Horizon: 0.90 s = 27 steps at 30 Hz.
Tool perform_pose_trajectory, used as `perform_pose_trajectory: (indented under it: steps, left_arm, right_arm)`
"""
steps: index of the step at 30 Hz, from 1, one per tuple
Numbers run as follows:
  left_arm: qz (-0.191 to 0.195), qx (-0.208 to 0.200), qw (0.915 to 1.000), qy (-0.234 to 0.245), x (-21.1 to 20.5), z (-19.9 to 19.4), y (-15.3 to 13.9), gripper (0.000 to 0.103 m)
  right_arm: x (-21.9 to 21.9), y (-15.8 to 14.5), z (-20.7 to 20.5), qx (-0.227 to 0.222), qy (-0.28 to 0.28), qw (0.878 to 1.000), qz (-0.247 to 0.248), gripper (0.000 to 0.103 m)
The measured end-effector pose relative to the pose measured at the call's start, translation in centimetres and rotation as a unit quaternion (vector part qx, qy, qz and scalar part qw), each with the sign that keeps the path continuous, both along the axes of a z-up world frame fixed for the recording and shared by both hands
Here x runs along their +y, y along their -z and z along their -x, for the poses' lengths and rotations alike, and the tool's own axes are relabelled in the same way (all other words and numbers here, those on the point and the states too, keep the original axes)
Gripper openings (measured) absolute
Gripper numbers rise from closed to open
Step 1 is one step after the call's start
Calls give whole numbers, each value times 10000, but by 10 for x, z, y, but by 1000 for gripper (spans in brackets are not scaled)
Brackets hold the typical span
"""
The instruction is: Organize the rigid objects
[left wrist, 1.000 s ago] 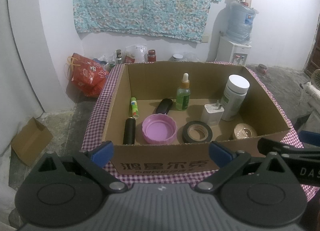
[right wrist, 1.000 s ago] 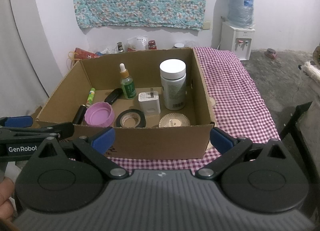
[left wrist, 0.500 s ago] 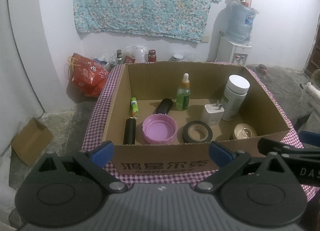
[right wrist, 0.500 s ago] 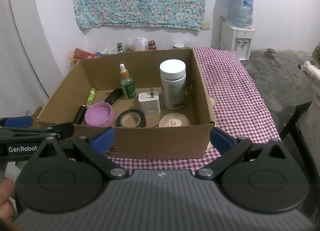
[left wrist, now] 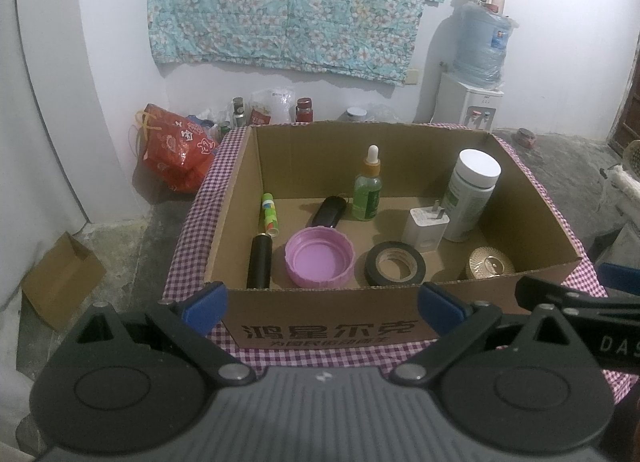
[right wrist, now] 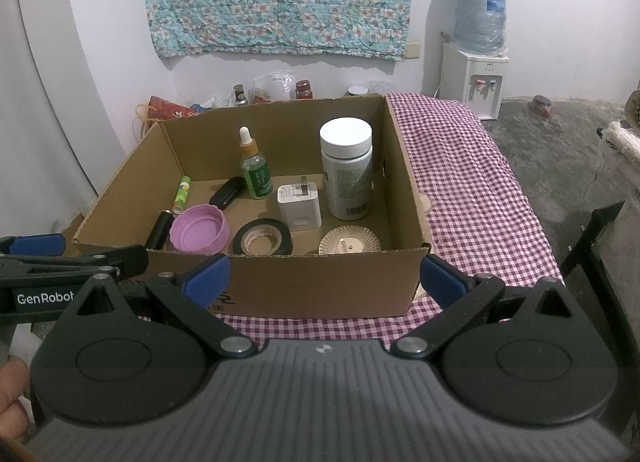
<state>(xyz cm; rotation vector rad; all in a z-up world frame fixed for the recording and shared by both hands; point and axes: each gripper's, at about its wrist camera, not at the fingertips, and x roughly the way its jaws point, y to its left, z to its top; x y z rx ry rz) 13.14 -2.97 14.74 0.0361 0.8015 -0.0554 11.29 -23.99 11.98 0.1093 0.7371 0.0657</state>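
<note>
An open cardboard box stands on a checked cloth. Inside lie a pink lid, a black tape roll, a white charger, a white jar, a green dropper bottle, a gold disc, a black tube and a green stick. My left gripper and right gripper hover open before the box's near wall, holding nothing.
The checked cloth stretches right of the box. A water dispenser stands by the back wall, with a red bag and jars on the floor. A small carton lies at the left. A dark frame rises at the right.
</note>
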Motion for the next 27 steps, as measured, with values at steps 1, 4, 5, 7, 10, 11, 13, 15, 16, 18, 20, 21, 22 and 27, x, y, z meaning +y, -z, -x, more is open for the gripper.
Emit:
perform_pose_trajectory:
  steps: [1,4,5,7,10,11,13,15,16,18,20,21,22,27]
  left_arm:
    - [0,0,10000,-1,0,0,0,102]
    - [-6,-4,10000,-1,0,0,0,102]
    - [-3,-1,10000,-1,0,0,0,102]
    - [-2,-2,10000,3,0,0,0,102]
    - [-2,-1,10000,-1,0,0,0,102]
    - [-3,-2,10000,-2,-1,0,0,102]
    - [-6,-1,10000,0,0,0,0,102]
    - [-3,4,10000,-4,-1,0,0,102]
    - [-2,7,10000,-2,0,0,0,102]
    - [0,4,10000,-5,-1,0,0,102]
    - [-2,-2,10000,-3,-1,0,0,102]
    - [0,-2,10000,-3,-1,0,0,102]
    - [0,-2,10000,-4,-1,0,0,102]
    - [1,-2,10000,-19,-1,0,-1,102]
  right_arm:
    - [0,0,0,-1,2,10000,-2,102]
    - [-1,0,0,-2,1,10000,0,102]
    - [0,0,0,-1,2,10000,-1,102]
    - [-1,0,0,-1,1,10000,0,102]
    - [-1,0,-1,-2,-1,10000,2,102]
    - [-1,0,-1,-2,-1,10000,1,102]
    - [-1,0,0,-1,0,10000,0,102]
    - [-1,0,-1,3,-1,10000,-1,102]
    - [-1,0,-1,7,0,10000,-4,102]
    - [-1,0,-1,0,-4,10000,3,102]
    - [-1,0,0,-5,1,10000,8,102]
    - [-1,0,-1,-4,-2,10000,4,102]
    - [-1,0,0,-8,-5,10000,5,102]
    - [-2,-2,-1,-11,-7,10000,6,102]
